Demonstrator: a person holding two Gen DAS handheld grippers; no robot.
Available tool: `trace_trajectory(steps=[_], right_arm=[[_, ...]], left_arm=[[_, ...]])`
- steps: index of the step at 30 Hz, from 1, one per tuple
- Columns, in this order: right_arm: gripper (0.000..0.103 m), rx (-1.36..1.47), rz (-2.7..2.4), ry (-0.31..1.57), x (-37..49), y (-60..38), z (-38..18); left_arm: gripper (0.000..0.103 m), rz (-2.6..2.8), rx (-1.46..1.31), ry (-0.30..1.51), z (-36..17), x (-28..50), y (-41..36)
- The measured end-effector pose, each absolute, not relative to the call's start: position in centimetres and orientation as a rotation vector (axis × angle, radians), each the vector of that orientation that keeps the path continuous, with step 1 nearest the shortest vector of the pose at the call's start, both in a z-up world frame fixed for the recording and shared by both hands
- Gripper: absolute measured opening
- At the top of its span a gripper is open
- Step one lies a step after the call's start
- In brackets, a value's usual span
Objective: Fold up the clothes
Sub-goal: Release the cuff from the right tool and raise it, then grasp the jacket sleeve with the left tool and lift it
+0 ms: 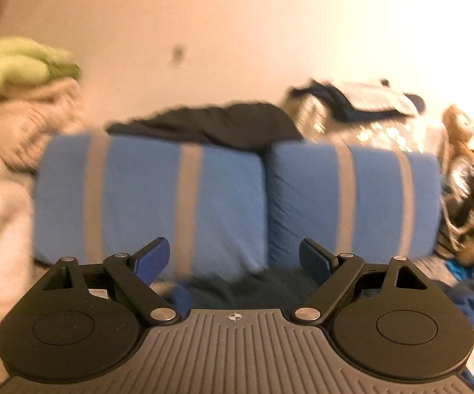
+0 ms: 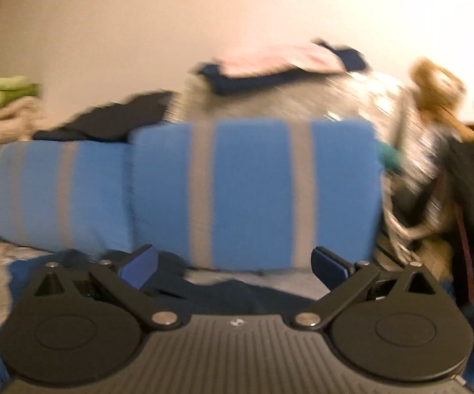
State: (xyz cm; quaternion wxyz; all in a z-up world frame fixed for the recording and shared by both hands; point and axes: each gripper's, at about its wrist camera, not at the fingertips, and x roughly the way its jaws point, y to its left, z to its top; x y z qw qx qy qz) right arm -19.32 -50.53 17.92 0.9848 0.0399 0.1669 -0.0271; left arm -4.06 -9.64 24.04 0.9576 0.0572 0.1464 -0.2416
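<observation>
Your left gripper (image 1: pixel 233 259) and right gripper (image 2: pixel 233 266) both gape wide, empty; blue pillows (image 1: pixel 148 197) mid-frame, dark garment (image 1: pixel 224 124) on top.

the left tongs (image 1: pixel 233 259) stand wide apart at the bottom of the blurred view, blue pads facing inward, nothing between them. just beyond and below them lies a dark garment (image 1: pixel 237 290) on the bed. behind it sit two blue pillows with grey stripes, the left pillow (image 1: pixel 145 197) and the right pillow (image 1: pixel 352 200) touching side by side. a black cloth (image 1: pixel 217 124) is draped over their tops. at far left a green cloth (image 1: pixel 23 62) rests on a beige pile (image 1: pixel 30 121). at upper right, a folded white and navy garment (image 1: pixel 368 98) lies on a shiny bundle (image 1: pixel 368 131), with a brown soft toy (image 1: pixel 457 124) beside it. a plain pale wall (image 1: pixel 237 32) fills the background.
</observation>
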Motion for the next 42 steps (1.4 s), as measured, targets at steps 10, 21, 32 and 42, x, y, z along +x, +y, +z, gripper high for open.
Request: trace_trajectory(steps=[10,21,32,42], right_arm=[[0.103,0.217,0.123,0.399,-14.2,-43.1,15.5],[0.102,0.306,0.095,0.557,-9.6,-36.8,3.6],[0.101,0.196,0.137,0.655,-9.0,-35.0,1.0],[0.101,0.137,0.119,0.7,-8.4,-34.0,-0.2]], left_arm=[[0.087,-0.419,0.123,0.431,19.5,0.0,-8.3],[0.086,-0.443,0.196,0.495,13.7,4.6,-9.6],[0.083,-0.458,0.19,0.545,9.3,12.6,-10.8],[0.011,-0.486,0.059,0.704,7.5,15.6,-11.8]])
